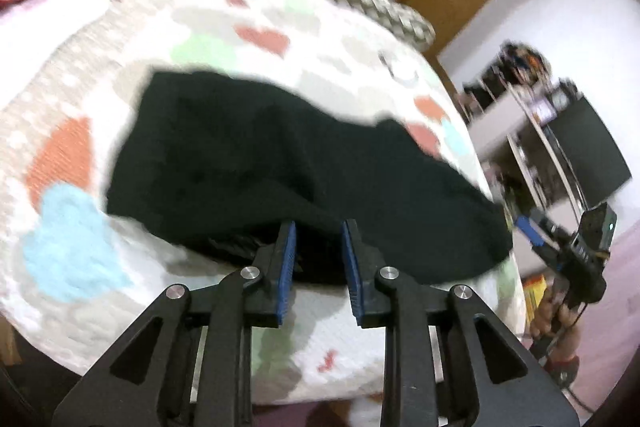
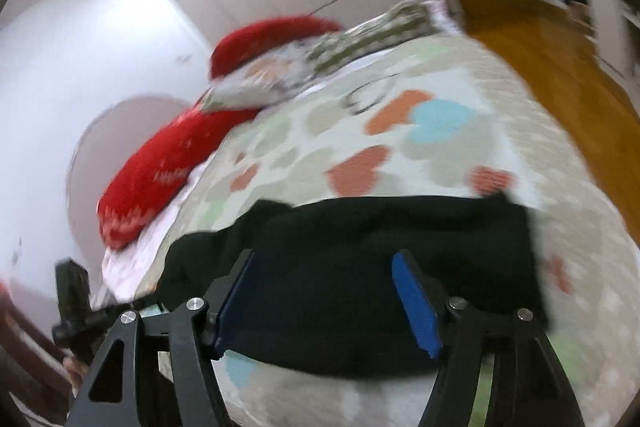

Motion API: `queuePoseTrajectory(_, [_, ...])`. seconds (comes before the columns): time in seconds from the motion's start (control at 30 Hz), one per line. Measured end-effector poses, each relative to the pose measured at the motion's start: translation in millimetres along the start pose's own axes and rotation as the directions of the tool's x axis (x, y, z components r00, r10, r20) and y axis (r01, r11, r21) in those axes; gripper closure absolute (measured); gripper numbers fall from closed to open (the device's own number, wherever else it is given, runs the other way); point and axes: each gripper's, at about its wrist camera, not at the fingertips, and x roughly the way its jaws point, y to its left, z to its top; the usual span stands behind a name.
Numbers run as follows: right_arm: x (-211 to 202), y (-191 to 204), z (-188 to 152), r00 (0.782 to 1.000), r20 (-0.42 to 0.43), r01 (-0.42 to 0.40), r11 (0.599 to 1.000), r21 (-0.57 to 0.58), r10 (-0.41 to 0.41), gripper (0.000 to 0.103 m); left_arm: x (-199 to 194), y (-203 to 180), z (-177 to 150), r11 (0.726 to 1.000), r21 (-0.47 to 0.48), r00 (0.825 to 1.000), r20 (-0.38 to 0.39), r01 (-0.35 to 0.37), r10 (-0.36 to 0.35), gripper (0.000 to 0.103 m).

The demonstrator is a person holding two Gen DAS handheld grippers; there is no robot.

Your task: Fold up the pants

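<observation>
Heart-print bedspread (image 1: 256,39), black pants (image 1: 280,163) at near edge, left tool (image 1: 319,227) narrowly parted, right tool (image 2: 324,259) wide.

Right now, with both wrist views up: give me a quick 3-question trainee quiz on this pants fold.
1. True or false: the right gripper is open, its fingers set wide over the black pants.
2. Multiple choice: what do the pants lie on? A) a bare wooden table B) a heart-print bedspread C) a tiled floor
3. Fill in: the pillow beside the bedspread is ____ in colour.

Key
1. True. The left gripper is narrower, with a gap between its blue pads and dark cloth there; whether it grips is unclear.
2. B
3. Red
</observation>
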Motion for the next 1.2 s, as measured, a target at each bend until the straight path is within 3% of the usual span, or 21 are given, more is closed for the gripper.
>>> queuePoseTrajectory(0.13, [71.8, 43.5, 26.7, 0.994, -0.095, -0.060, 0.995, -0.081, 0.052, 0.036, -0.5, 23.0, 22.0, 0.994, -0.081, 0.996, 0.045, -0.070, 0.073, 0.079])
queuePoseTrajectory(0.23, [120.0, 63.1, 37.8, 0.987, -0.144, -0.091, 0.991, -0.102, 0.076, 0.036, 4.7, 25.2, 37.5, 0.989, -0.051, 0.987, 0.076, -0.137, 0.141, 0.078])
queuePoseTrajectory(0.33, [167.5, 87.5, 37.7, 0.968, -0.229, -0.139, 0.980, -0.141, 0.104, 0.036, 24.2, 30.2, 48.3, 0.990, -0.041, 0.989, 0.060, -0.136, 0.138, 0.078])
queuePoseTrajectory(0.4, [193.4, 98.7, 32.0, 0.953, -0.278, -0.171, 0.972, -0.162, 0.121, 0.036, 45.2, 39.6, 53.2, 0.984, -0.041, 0.984, 0.030, -0.172, 0.174, 0.078])
queuePoseTrajectory(0.47, [215.5, 99.5, 27.9, 0.955, -0.290, -0.115, 0.974, -0.195, 0.054, 0.036, 70.8, 53.3, 56.3, 0.971, -0.043, 0.971, -0.026, -0.237, 0.236, 0.078])
queuePoseTrajectory(0.57, [230.3, 78.3, 31.7, 0.967, -0.207, 0.097, 0.968, -0.230, -0.146, 0.036, 82.1, 68.5, 56.9, 0.976, -0.067, 0.979, -0.031, -0.205, 0.204, 0.078])
queuePoseTrajectory(0.63, [229.0, 57.7, 35.3, 0.975, -0.207, 0.053, 0.990, -0.129, -0.080, 0.038, 79.0, 71.4, 57.3, 0.979, -0.080, 0.982, -0.028, -0.186, 0.185, 0.078])
queuePoseTrajectory(0.7, [217.5, 53.6, 35.8, 0.978, -0.201, 0.034, 0.994, -0.107, -0.055, 0.038, 75.7, 73.0, 55.7, 0.980, -0.098, 0.985, -0.026, -0.172, 0.171, 0.078])
queuePoseTrajectory(0.83, [175.4, 52.2, 30.1, 0.982, -0.172, 0.053, 0.991, -0.127, -0.075, 0.038, 55.0, 55.2, 49.6, 0.974, -0.066, 0.976, 0.011, -0.216, 0.217, 0.078])
queuePoseTrajectory(0.93, [132.9, 48.6, 14.5, 0.985, -0.154, 0.062, 0.989, -0.135, -0.082, 0.038, 43.3, 42.2, 43.9, 0.981, -0.048, 0.981, 0.042, -0.186, 0.188, 0.078])
queuePoseTrajectory(1.0, [111.2, 40.5, 0.6, 0.985, -0.147, 0.073, 0.987, -0.146, -0.094, 0.038, 46.0, 36.2, 37.8, 0.983, -0.021, 0.982, 0.035, -0.184, 0.185, 0.078])
queuePoseTrajectory(1.1, [75.6, 0.3, -19.1, 0.973, -0.117, 0.182, 0.975, -0.129, -0.198, 0.038, 66.5, 39.7, 29.5, 0.972, -0.009, 0.972, -0.028, -0.235, 0.235, 0.078])
queuePoseTrajectory(1.13, [65.2, -20.0, -23.9, 0.963, -0.111, 0.236, 0.966, -0.105, -0.247, 0.042, 68.6, 41.1, 27.5, 0.972, -0.010, 0.971, -0.025, -0.236, 0.236, 0.078])
queuePoseTrajectory(1.17, [47.8, -43.8, -28.1, 0.967, -0.096, 0.234, 0.971, -0.054, -0.238, 0.057, 67.7, 41.5, 26.7, 0.972, -0.012, 0.972, -0.016, -0.233, 0.233, 0.078])
queuePoseTrajectory(1.2, [33.6, -56.1, -29.1, 0.973, -0.089, 0.215, 0.977, -0.005, -0.215, 0.058, 66.3, 40.8, 27.4, 0.972, -0.014, 0.972, -0.018, -0.233, 0.233, 0.078])
